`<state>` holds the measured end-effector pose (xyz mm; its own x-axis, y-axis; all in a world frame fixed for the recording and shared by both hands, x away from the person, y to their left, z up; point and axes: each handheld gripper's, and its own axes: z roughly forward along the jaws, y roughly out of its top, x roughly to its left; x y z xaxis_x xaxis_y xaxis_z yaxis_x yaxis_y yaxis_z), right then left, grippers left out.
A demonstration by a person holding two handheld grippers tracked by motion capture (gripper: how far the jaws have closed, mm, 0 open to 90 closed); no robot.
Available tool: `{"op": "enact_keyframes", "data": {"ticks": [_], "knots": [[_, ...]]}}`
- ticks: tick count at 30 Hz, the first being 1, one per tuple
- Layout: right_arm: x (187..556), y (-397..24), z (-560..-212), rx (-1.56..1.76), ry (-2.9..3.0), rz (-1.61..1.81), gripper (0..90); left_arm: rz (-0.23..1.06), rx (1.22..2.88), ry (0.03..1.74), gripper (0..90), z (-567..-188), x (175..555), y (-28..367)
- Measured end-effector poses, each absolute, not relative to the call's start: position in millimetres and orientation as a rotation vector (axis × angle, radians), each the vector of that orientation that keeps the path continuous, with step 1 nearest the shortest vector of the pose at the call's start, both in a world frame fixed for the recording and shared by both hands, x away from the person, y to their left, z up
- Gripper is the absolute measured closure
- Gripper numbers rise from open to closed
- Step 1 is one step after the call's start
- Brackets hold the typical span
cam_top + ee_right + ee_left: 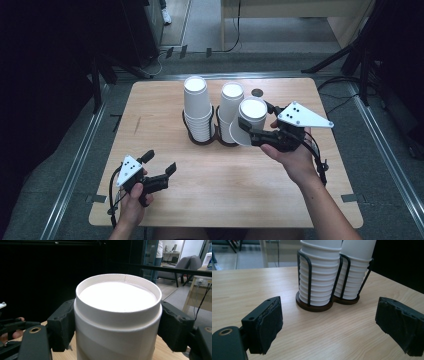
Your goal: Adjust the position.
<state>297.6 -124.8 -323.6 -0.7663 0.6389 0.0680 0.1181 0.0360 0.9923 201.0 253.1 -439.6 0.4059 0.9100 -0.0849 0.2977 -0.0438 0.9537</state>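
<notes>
Right now you are holding a single white cup (248,122) in your right gripper (250,134), its pads pressing on opposite sides of the cup wall, as the right gripper view (117,315) is showing plainly. You are carrying that cup upside down: its closed base is facing up toward the high camera, and its wider mouth is pointing down and a little toward the holder. Its long axis is running close to upright, leaning slightly, so the base is tipping toward your right hand (292,155). It is hanging above the table (225,190), just to the right of the holder (207,140) and overlapping the right stack in the high view; whether it is touching that stack you cannot tell. Two wire-sided wells are sharing one dark base, and each is holding a stack of inverted white cups: the left stack (196,107) is standing straight, and the right stack (231,107) is sitting just beside it, also base up. In the left gripper view both stacks (319,277) are filling their wells, rims ringed one above another. Your left gripper (161,165) is hovering over the near left part of the table, well apart from the holder, its jaws standing wide with nothing between them, pointing toward the stacks.
</notes>
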Motion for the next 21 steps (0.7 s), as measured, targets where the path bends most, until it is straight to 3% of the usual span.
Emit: {"op": "enact_keyframes", "data": {"ticks": [10, 12, 16, 21], "knots": [[291, -127, -336, 0.757, 1.927, 1.783, 23.6, 0.617, 1.617, 0.996, 8.3, -429, 211, 223], [290, -127, -338, 0.755, 1.931, 1.787, 23.5, 0.627, 1.589, 1.002, 15.5, -429, 213, 217], [288, -127, -341, 0.745, 1.942, 1.790, 23.5, 0.614, 1.575, 0.995, 16.5, -429, 219, 207], [285, -125, -345, 0.723, 1.966, 1.795, 23.5, 0.502, 1.625, 0.908, 0.0, -428, 221, 193]]}}
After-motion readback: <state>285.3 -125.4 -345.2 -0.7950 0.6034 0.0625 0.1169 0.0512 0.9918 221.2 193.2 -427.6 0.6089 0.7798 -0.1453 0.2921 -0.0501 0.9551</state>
